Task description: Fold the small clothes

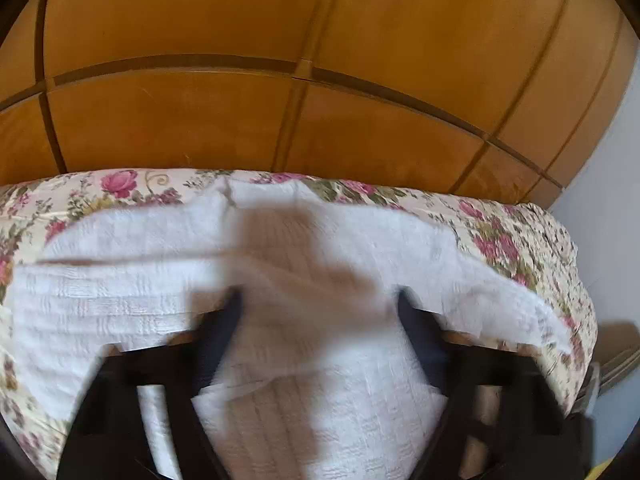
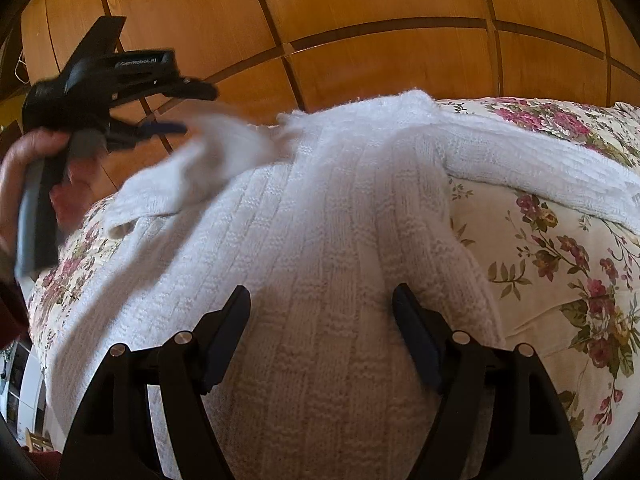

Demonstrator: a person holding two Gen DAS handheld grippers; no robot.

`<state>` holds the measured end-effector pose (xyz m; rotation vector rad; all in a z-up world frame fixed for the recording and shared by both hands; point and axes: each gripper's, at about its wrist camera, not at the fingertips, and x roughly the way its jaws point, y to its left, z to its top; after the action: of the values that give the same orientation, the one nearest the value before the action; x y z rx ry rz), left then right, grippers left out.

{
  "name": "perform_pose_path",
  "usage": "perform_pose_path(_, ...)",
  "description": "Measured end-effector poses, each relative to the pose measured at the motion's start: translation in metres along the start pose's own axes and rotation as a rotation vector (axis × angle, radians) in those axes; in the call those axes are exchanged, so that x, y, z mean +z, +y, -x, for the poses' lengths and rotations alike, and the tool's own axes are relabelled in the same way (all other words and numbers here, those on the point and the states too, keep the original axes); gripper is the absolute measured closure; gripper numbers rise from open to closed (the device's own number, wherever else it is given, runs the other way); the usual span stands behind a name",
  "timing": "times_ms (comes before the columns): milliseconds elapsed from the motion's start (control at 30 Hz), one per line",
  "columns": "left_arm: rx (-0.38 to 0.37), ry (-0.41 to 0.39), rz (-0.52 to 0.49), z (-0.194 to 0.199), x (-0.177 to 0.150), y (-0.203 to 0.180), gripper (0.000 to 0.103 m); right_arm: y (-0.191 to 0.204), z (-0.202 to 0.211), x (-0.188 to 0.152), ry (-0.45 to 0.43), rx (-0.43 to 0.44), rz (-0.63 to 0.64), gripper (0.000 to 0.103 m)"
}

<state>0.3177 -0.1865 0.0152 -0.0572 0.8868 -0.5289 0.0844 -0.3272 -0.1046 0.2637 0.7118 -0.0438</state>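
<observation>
"GenRobot.AI" is reading in pale letters on the black left gripper [image 2: 176,110], jaws looking clenched on a blurred sleeve of the white ribbed knit sweater [image 2: 320,240], lifting it off the bed's left side. Sweater is lying spread across the floral quilted bedspread [image 2: 560,248], other sleeve trailing toward the right edge. Right gripper [image 2: 320,312] is hovering over the body, jaws released.

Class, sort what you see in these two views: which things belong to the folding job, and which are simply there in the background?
Part of the job:
- white knitted sweater
- its sleeve, lifted beside the left gripper
- right gripper, open over the sweater

Just there:
- floral bedspread under the sweater
- wooden wardrobe panels behind the bed
- pale wall
</observation>
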Motion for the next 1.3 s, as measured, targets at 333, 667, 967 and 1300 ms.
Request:
perform_pose_path(333, 0.227, -0.265, 0.214, 0.094, -0.107, 0.132, 0.023, 0.001, 0.0, 0.0, 0.0, 0.0, 0.001, 0.029)
perform_pose_path(667, 0.317, -0.151, 0.539, 0.099, -0.157, 0.23, 0.047, 0.001, 0.001, 0.0, -0.001, -0.003, 0.006, 0.029)
perform_pose_path(967, 0.275, -0.165, 0.522, 0.078, -0.111, 0.278, 0.047, 0.01, 0.006, 0.021, 0.027, 0.037, 0.004, 0.032)
perform_pose_path(1300, 0.187, -0.291, 0.584, 0.067, -0.111, 0.301, 0.066, 0.023, -0.067, 0.1, 0.035, 0.172, -0.109, 0.036)
